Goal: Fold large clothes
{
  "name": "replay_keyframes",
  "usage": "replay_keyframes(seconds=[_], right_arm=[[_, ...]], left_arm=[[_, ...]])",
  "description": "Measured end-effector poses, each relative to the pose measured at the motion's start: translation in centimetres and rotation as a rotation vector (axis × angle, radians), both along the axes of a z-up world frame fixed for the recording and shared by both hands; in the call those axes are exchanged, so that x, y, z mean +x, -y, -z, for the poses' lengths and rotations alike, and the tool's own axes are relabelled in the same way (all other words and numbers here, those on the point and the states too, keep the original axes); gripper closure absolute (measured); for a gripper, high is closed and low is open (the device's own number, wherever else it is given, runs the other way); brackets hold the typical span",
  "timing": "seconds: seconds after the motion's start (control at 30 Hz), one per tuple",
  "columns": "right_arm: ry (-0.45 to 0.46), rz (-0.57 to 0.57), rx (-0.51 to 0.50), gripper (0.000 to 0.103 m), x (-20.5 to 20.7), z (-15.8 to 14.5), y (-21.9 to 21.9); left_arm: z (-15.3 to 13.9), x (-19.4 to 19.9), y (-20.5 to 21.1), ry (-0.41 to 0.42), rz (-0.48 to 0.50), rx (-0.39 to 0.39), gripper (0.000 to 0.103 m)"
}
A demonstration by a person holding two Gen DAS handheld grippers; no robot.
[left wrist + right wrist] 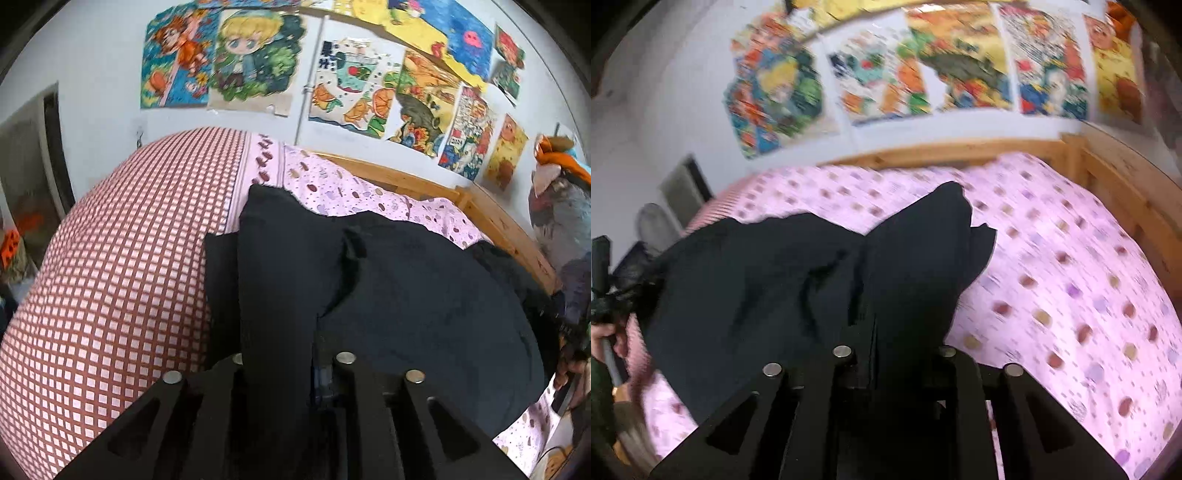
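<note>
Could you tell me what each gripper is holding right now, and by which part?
Both hold the black garment: the left gripper pinches a raised fold at its left side, the right gripper a bunched fold at its right side. Which seam or hem cannot be told.

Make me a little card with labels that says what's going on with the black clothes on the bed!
garment: black garment, rumpled, not yet folded flat
lies on: pink dotted sheet of a wooden bed
beside it: red checked quilt
left gripper: shut on a fold of the cloth
right gripper: shut on another part of it
wall: colourful drawings
</note>
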State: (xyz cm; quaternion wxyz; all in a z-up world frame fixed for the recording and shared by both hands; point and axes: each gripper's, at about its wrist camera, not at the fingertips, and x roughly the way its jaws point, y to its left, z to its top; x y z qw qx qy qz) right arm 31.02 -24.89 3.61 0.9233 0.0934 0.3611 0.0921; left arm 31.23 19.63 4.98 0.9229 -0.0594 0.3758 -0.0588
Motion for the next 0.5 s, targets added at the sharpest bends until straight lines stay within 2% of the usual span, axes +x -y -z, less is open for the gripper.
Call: replay_keyframes(seconds=[0.03, 0.1, 0.13, 0.17, 0.23, 0.4, 0.5], right_arm=[[-0.017, 0.012, -0.01, 0.082, 0.2, 0.3, 0.1], [-0.049, 0.025, -0.045, 0.062, 0.3, 1.0, 0.3], [-0.064, 0.028, -0.055, 0.043, 0.3, 1.3, 0.2], [-0.07, 0.033, -0.062, 0.031, 0.3, 1.5, 0.0], [-0.07, 0.068, -0.11, 0.027, 0.0, 1.7, -0.5], [-0.017, 0.116, -0.252, 0.014, -1.5, 0.8, -2.2], [0.03, 0.15, -0.279, 0.011, -2.7, -0.3, -2.5]], left_arm=[[0.0, 0.0, -0.1, -0.001, -0.002, 0.003, 0.08], [0.0, -0.3, 0.2, -0.004, -0.019, 0.046, 0.068], [0.0, -0.4, 0.4, -0.006, -0.03, 0.078, 0.053], [0.0, -0.6, 0.6, -0.006, -0.036, 0.09, 0.029], [-0.1, -1.3, 0.7, 0.023, -0.054, 0.083, 0.016], [0.1, -2.5, 1.7, 0.025, -0.068, 0.144, 0.012], [0.0, -3.6, 2.4, 0.047, -0.075, 0.166, 0.011]])
